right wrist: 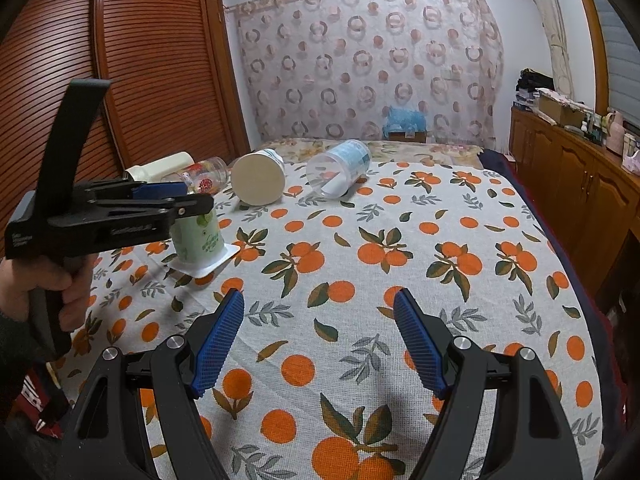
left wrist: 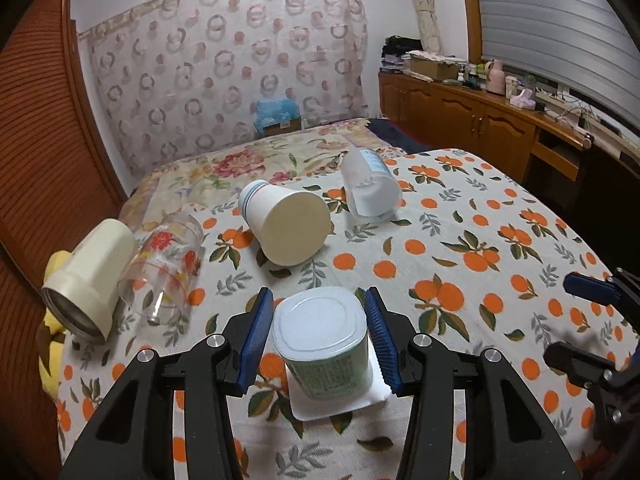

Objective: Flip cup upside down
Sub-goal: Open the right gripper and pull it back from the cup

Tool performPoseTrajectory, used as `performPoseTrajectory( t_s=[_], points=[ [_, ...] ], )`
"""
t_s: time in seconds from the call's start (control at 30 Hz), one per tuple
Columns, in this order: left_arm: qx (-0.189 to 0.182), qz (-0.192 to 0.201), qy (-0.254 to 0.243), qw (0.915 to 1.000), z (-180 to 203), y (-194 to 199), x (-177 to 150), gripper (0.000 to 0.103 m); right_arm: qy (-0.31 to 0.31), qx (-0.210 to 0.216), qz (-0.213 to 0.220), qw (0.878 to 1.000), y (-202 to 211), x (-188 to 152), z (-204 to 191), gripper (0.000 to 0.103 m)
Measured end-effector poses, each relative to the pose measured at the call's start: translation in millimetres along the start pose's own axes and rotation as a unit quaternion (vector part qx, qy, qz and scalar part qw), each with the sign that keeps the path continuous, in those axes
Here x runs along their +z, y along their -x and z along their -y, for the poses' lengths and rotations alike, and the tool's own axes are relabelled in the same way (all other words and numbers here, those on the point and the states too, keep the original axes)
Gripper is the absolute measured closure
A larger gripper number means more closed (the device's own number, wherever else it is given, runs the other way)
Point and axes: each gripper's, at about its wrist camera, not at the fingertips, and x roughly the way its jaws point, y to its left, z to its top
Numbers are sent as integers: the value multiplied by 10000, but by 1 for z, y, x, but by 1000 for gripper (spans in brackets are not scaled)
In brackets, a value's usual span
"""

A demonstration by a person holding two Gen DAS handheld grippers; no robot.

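Observation:
A green yogurt-style cup [left wrist: 326, 350] stands upside down on its wide white rim on the orange-print cloth; it also shows in the right wrist view [right wrist: 198, 238]. My left gripper [left wrist: 320, 336] straddles it, blue pads close on both sides with small gaps showing, so it is open. In the right wrist view the left gripper [right wrist: 176, 204] is at the cup's top. My right gripper [right wrist: 320, 344] is open and empty over the cloth, to the right of the cup.
Lying on their sides at the back: a white paper cup [left wrist: 286, 222], a clear plastic cup [left wrist: 370, 188], a floral glass [left wrist: 168, 264] and a cream flask [left wrist: 86, 280]. A wooden wardrobe [right wrist: 140, 60] stands left, a sideboard [right wrist: 580, 184] right.

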Motion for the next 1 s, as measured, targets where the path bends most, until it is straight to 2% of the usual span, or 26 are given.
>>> performPoseTrajectory(
  t_s=[0.07,0.13,0.17,0.27,0.37,0.5,0.57,0.67,0.77,0.93,1.0],
  points=[
    [-44,-22,26,10000,0,2,-3,58,-9,-11,14,10000,0,1,1,24],
    [-91,-56,76,9999,-1,3,-6,50,-15,-17,17,10000,1,3,1,24],
    [-101,-41,104,9999,-3,4,-8,43,-25,-17,12,10000,1,3,1,24],
    [-145,27,237,9996,-9,9,-13,40,-101,8,-3,9999,1,6,0,24],
    [-191,96,381,9990,-15,17,-19,28,-83,-34,46,9999,4,9,-5,24],
    [-193,164,471,9986,-22,32,-26,18,-133,-108,73,9998,6,13,-10,24],
    [-187,206,474,9985,-23,38,-29,17,-149,-128,74,9998,6,13,-13,24],
    [-154,251,486,9984,-27,49,-33,8,-197,-156,68,9997,5,14,-18,22],
    [-87,336,547,9979,-32,61,-38,8,-238,-225,105,9994,6,14,-22,12],
    [45,534,670,9963,-40,79,-43,8,-217,-336,236,9989,13,18,-31,3],
    [128,639,683,9955,-42,87,-45,8,-176,-381,331,9986,18,21,-35,3]
  ],
)
